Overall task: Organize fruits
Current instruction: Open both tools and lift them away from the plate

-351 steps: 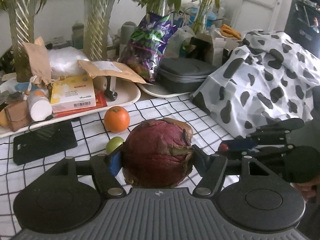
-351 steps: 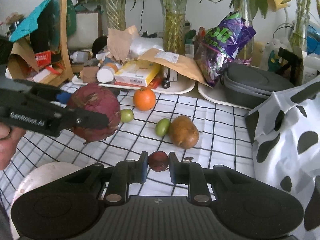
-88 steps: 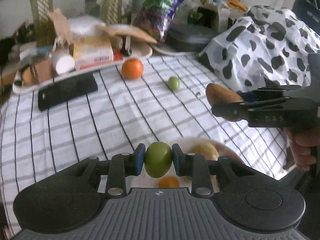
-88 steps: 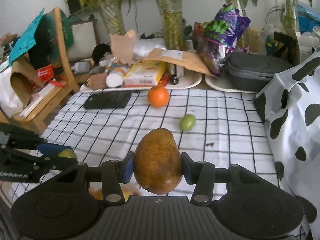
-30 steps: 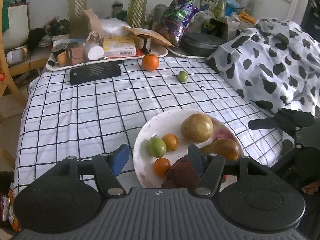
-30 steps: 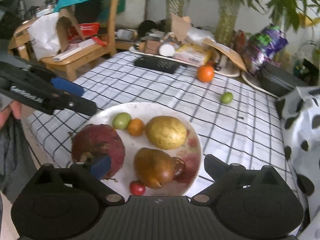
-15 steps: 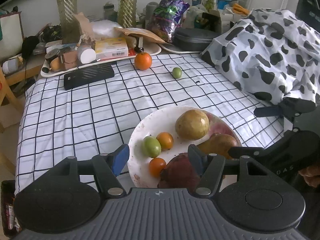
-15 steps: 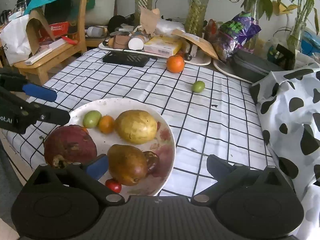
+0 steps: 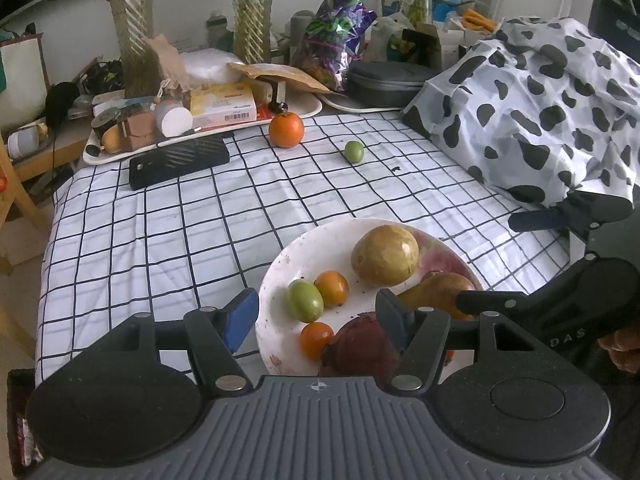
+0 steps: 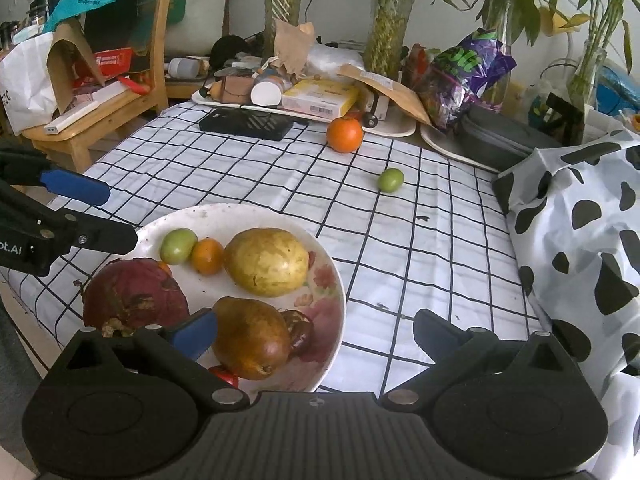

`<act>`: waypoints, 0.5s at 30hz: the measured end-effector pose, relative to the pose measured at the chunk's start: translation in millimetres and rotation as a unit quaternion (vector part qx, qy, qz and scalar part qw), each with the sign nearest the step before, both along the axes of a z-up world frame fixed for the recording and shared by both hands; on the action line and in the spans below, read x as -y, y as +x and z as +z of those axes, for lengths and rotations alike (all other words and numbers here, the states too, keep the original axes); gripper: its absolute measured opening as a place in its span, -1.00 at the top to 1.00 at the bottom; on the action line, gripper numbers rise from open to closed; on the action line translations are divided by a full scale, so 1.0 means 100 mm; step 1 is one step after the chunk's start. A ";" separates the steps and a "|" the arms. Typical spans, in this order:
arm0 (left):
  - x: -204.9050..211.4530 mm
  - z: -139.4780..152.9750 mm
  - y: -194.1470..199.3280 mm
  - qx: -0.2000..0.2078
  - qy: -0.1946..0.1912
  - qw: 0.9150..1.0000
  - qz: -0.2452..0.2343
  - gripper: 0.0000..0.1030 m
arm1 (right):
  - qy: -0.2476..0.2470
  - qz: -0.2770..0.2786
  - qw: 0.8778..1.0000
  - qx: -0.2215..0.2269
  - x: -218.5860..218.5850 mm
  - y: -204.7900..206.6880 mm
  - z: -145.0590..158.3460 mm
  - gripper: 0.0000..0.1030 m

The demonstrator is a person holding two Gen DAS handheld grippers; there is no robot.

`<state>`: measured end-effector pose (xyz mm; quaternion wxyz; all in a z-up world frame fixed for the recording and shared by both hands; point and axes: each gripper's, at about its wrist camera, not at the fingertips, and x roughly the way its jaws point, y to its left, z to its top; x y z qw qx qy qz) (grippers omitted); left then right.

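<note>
Left wrist view, left to right. Black flat box [image 9: 179, 162] in the upper left, on the checked cloth [image 9: 160, 232]. Big orange [image 9: 286, 129] up near the top middle, just in front of the white tray [image 9: 304, 108]. Small green fruit [image 9: 354, 151] a bit to its right, alone on the cloth. White plate [image 9: 276, 280] low in the middle, full of fruit: green fruit [image 9: 305, 301] touching a small orange one [image 9: 331, 288], another small orange one [image 9: 317, 337] below, round yellow fruit [image 9: 385, 255], dark red fruit [image 9: 360, 350], brown pear [image 9: 438, 290]. Left gripper [image 9: 316, 320] spread wide over the near rim, holding nothing. Spotted cloth [image 9: 540, 92] on the right.

Right wrist view, left to right. Wooden chair [image 10: 120, 92] in the upper left. Plate at lower left, with the same fruit on it. Right gripper [image 10: 316, 330] spread wide too, nothing in it, blue pad [image 10: 196, 330] beside the pear.
</note>
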<state>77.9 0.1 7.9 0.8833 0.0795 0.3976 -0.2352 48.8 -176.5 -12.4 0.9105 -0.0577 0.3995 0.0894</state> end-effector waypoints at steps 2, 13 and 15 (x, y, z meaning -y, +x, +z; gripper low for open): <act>0.00 0.00 0.00 0.000 0.000 1.000 0.001 -0.22 | -0.002 0.001 1.000 0.000 -0.01 0.00 0.00 -1.00; -0.01 0.00 0.00 0.004 -0.002 1.000 0.001 -0.22 | -0.006 0.004 1.000 0.000 -0.03 0.00 -0.01 -1.00; -0.02 0.01 -0.03 0.010 -0.003 1.000 0.006 -0.22 | -0.005 0.002 1.000 0.001 -0.05 0.00 0.00 -1.00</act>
